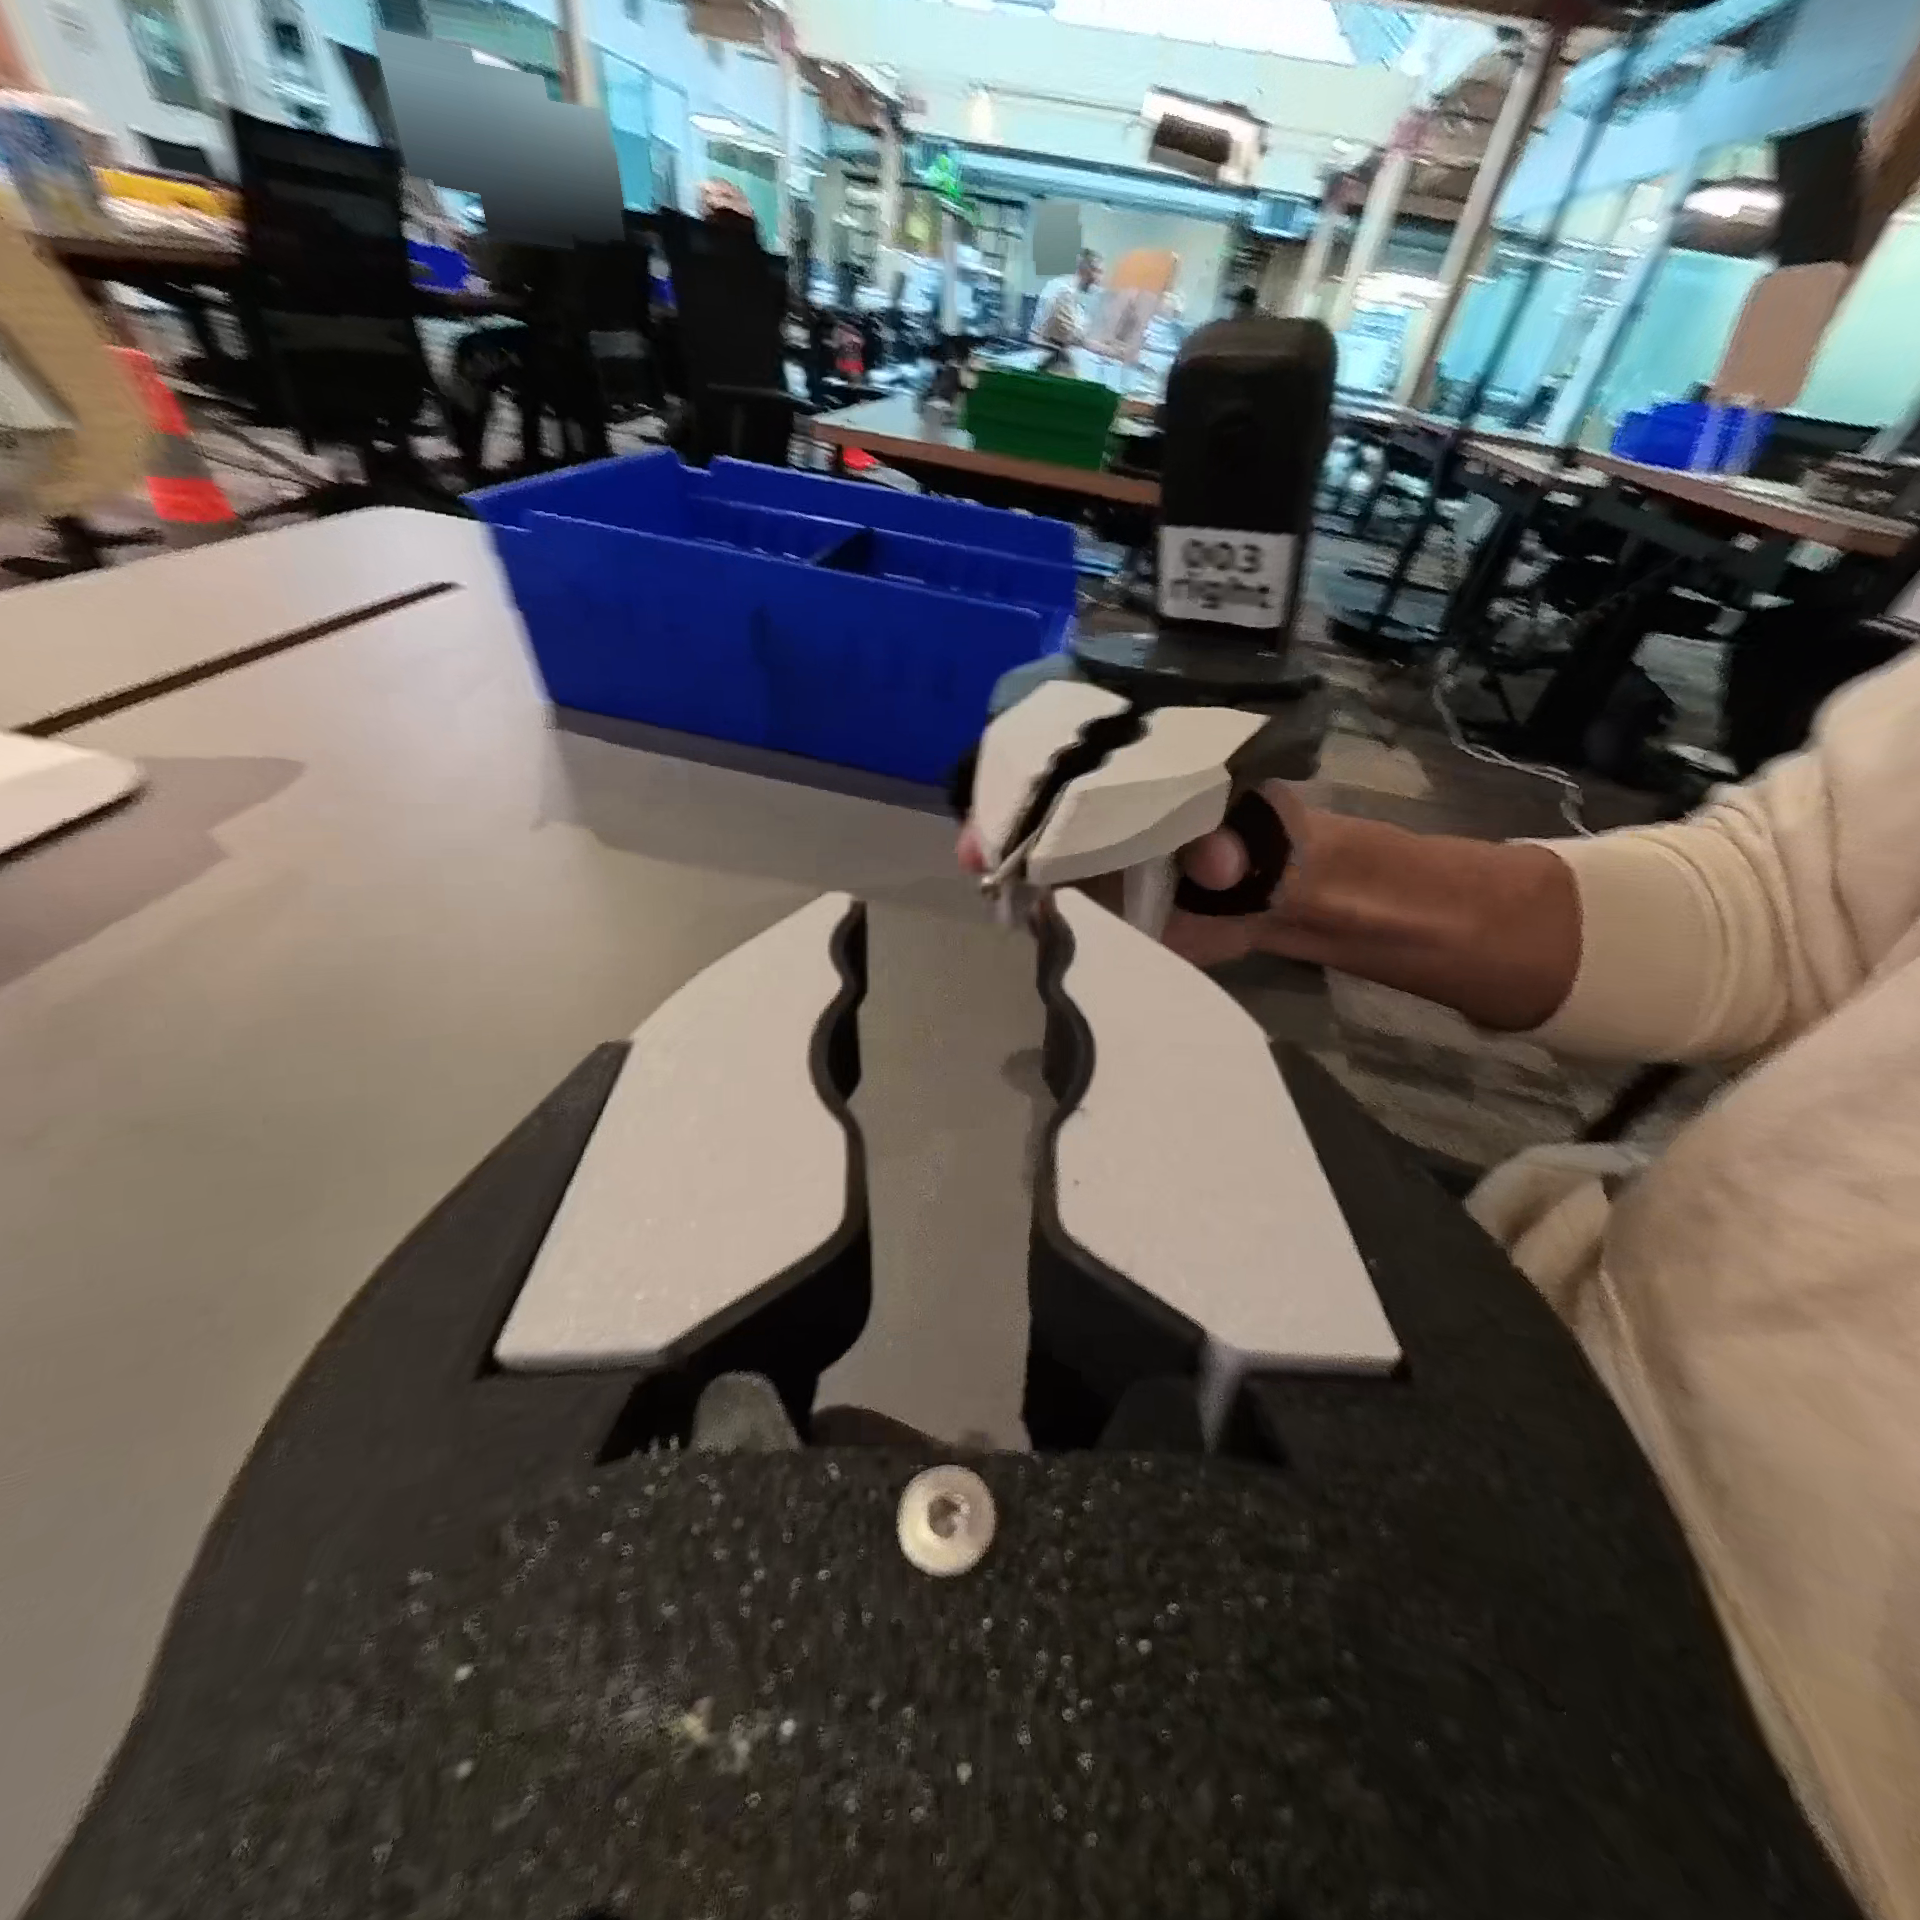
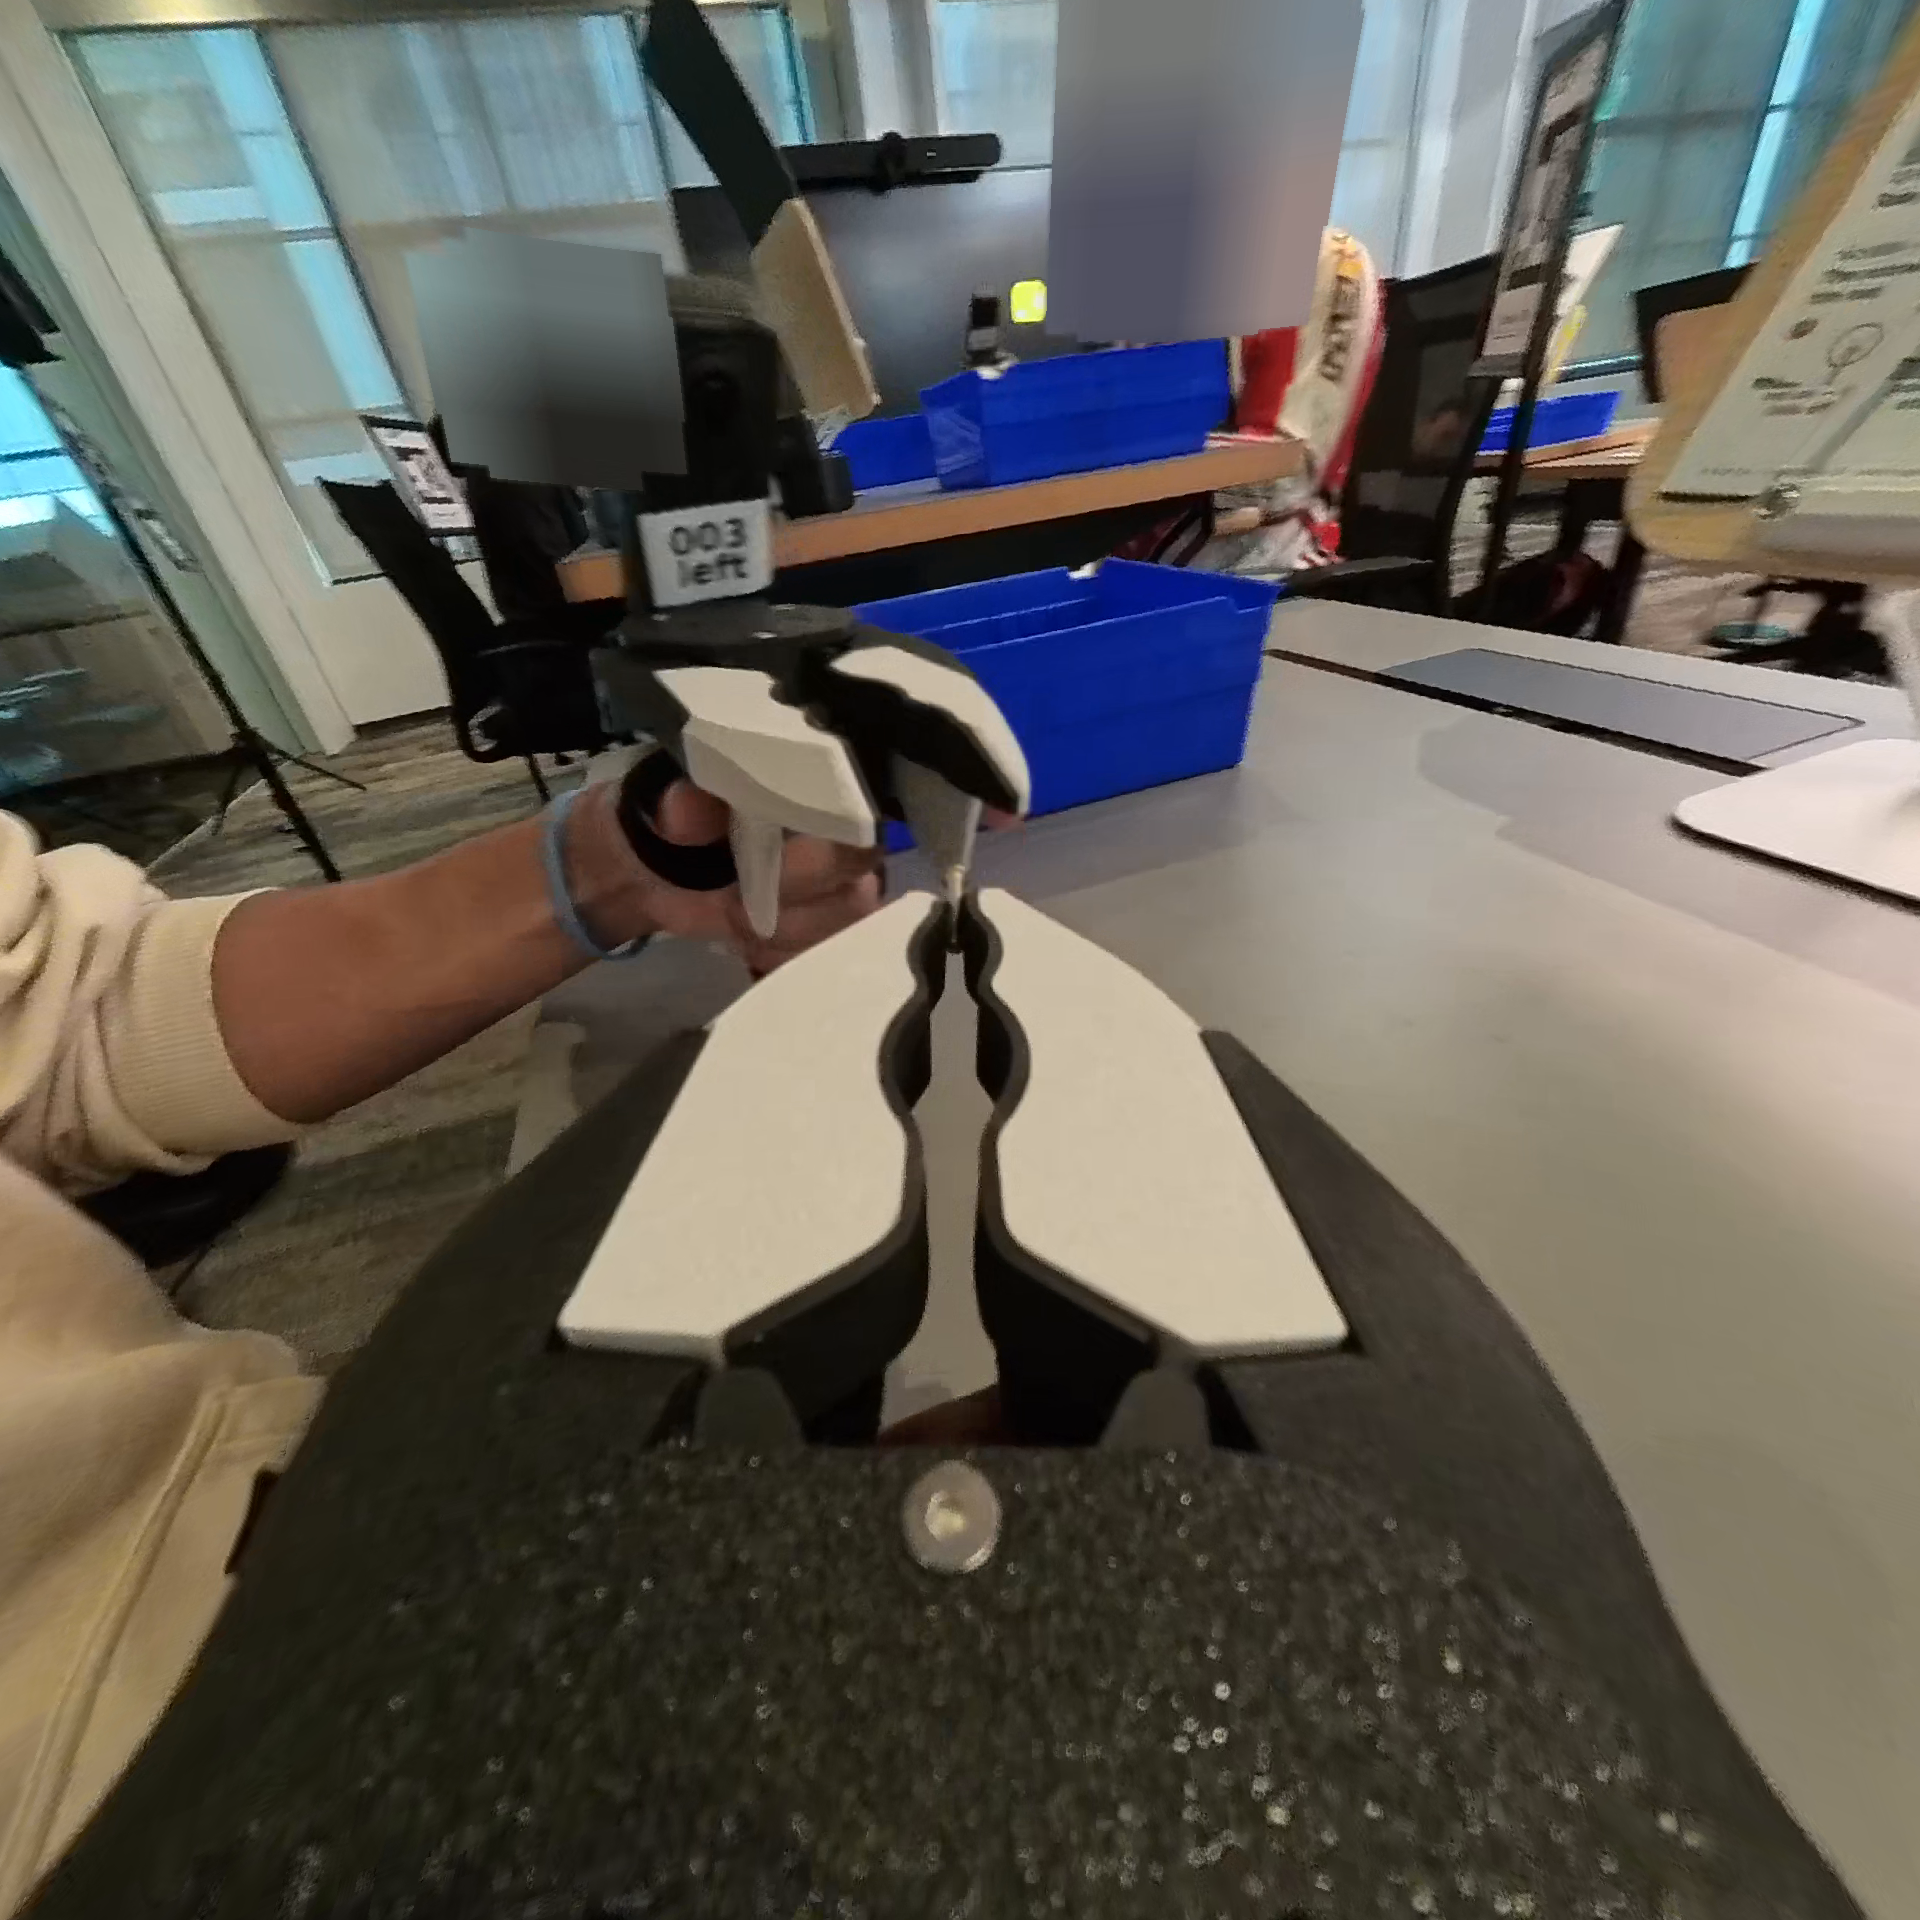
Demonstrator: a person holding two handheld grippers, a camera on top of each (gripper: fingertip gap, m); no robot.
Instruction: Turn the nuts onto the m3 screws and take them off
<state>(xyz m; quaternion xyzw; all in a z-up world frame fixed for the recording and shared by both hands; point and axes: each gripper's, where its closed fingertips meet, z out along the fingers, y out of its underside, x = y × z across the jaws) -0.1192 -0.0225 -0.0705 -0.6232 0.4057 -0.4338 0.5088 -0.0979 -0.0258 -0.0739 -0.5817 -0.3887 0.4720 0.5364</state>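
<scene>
My right gripper (image 2: 951, 920) is shut on a thin M3 screw (image 2: 953, 883). The screw's end sticks out past the fingertips. In the left wrist view the right gripper (image 1: 1003, 873) hangs just ahead of my left gripper (image 1: 948, 920), with the screw's tip (image 1: 989, 881) showing. My left gripper is open and looks empty. Its jaws stand wide apart around the spot where the screw points. In the right wrist view the left gripper (image 2: 940, 831) faces the screw closely. I cannot make out a nut in either view.
A blue divided bin (image 1: 779, 623) stands on the grey table (image 1: 312, 987) behind the grippers; it also shows in the right wrist view (image 2: 1091, 675). A white stand base (image 2: 1808, 821) sits at the table's far side. The table edge and the person's body are close by. My two grippers' fingertips are within a few centimetres of each other.
</scene>
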